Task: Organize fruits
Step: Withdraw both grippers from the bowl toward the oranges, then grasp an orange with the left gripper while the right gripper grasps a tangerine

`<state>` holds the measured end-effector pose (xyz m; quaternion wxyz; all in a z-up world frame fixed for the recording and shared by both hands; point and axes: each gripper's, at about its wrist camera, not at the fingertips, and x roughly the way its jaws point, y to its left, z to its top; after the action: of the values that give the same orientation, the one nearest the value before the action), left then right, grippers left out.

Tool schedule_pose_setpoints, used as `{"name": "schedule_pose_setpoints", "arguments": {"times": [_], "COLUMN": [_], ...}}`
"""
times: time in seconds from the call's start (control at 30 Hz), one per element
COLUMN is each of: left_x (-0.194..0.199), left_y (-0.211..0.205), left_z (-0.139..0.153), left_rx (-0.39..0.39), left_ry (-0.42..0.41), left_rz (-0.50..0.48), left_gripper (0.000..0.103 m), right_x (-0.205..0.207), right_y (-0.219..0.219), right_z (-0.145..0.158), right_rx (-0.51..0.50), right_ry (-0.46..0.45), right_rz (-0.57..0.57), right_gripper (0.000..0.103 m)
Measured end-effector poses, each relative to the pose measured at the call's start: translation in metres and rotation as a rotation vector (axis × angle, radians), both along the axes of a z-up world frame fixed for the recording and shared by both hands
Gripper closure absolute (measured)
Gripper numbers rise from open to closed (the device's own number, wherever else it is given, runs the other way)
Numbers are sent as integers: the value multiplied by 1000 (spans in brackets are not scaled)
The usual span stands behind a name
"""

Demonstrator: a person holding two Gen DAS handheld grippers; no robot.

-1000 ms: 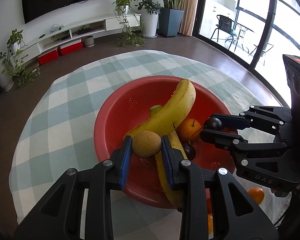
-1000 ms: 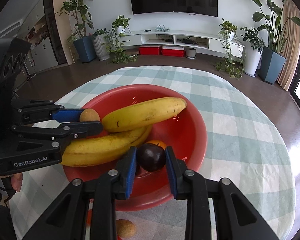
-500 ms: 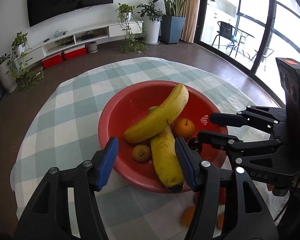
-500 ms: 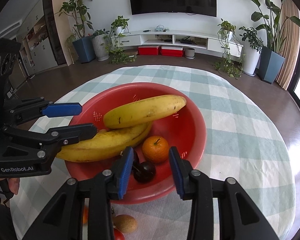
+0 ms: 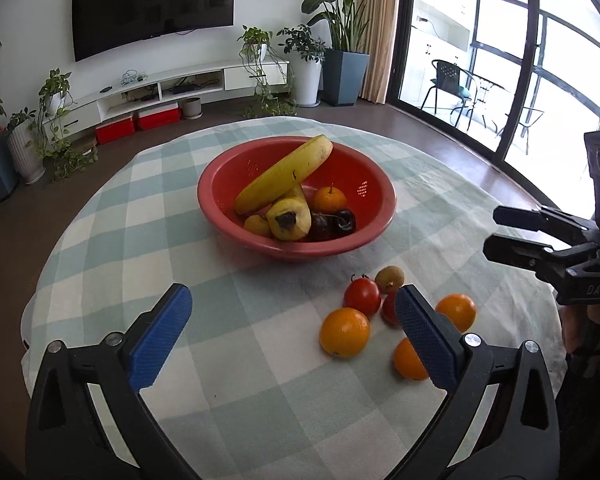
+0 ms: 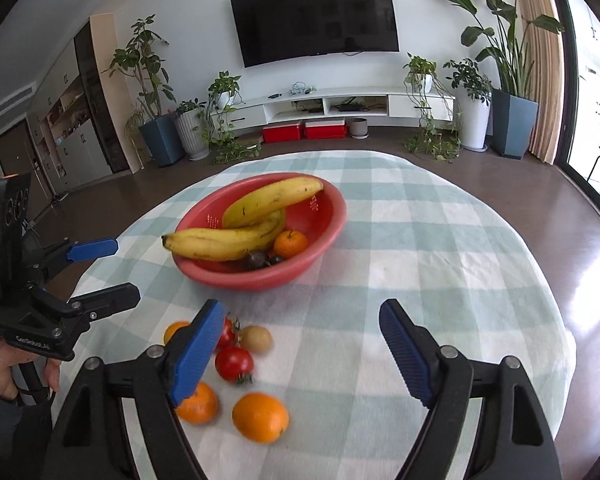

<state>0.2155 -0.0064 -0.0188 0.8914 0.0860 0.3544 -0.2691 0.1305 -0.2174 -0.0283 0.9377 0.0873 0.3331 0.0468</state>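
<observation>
Nearest in the left wrist view, the left tool [image 5: 292, 336] hangs over bare checked cloth, its jaws opening wide with nothing between them. Just past its right finger, at about 2 o'clock, loose fruit clusters on the counter [image 5: 112, 240]: three oranges [image 5: 344, 332], tomatoes [image 5: 362, 295] and a kiwi [image 5: 389, 279], close together, some touching. The right tool [image 6: 300, 354] is likewise opening and empty, with open cloth ahead and to its 3 o'clock; the same fruit sits at its 9 o'clock. Farther on, at 12 o'clock, the red bowl [image 5: 364, 236] holds two bananas [image 5: 284, 176], a mandarin and dark fruits, well inside the counter's rounded far edge.
</observation>
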Motion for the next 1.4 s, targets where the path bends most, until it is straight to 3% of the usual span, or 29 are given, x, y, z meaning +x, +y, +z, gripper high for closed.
{"name": "schedule_pose_setpoints", "arguments": {"times": [0.2, 0.37, 0.53, 0.7, 0.87, 1.03, 1.4], "left_x": [-32, -37, -29, -13, 5, 11, 22], "left_y": [-5, -14, -13, -21, -26, -44, -54], "left_z": [-30, -52, -49, -46, -50, -61, -71], "left_rx": [-3, 70, 56, 114, 137, 209, 196], "left_ry": [51, 102, 104, 106, 137, 145, 163], "left_rz": [-11, -40, -29, -60, -91, -157, -199], "left_gripper": [0, 0, 1, 16, 23, 32, 54], "right_x": [-43, -48, -52, -50, -51, -51, -50], "right_y": [1, 11, 13, 17, 19, 18, 20], "right_z": [-31, -47, -47, -51, -51, -51, -54], "right_rx": [90, 47, 42, 26, 20, 26, 16], "right_ry": [50, 72, 39, 44, 40, 44, 63], "right_rz": [-53, -32, -23, -11, 1, 5, 15], "right_gripper": [20, 27, 29, 33, 35, 38, 39]}}
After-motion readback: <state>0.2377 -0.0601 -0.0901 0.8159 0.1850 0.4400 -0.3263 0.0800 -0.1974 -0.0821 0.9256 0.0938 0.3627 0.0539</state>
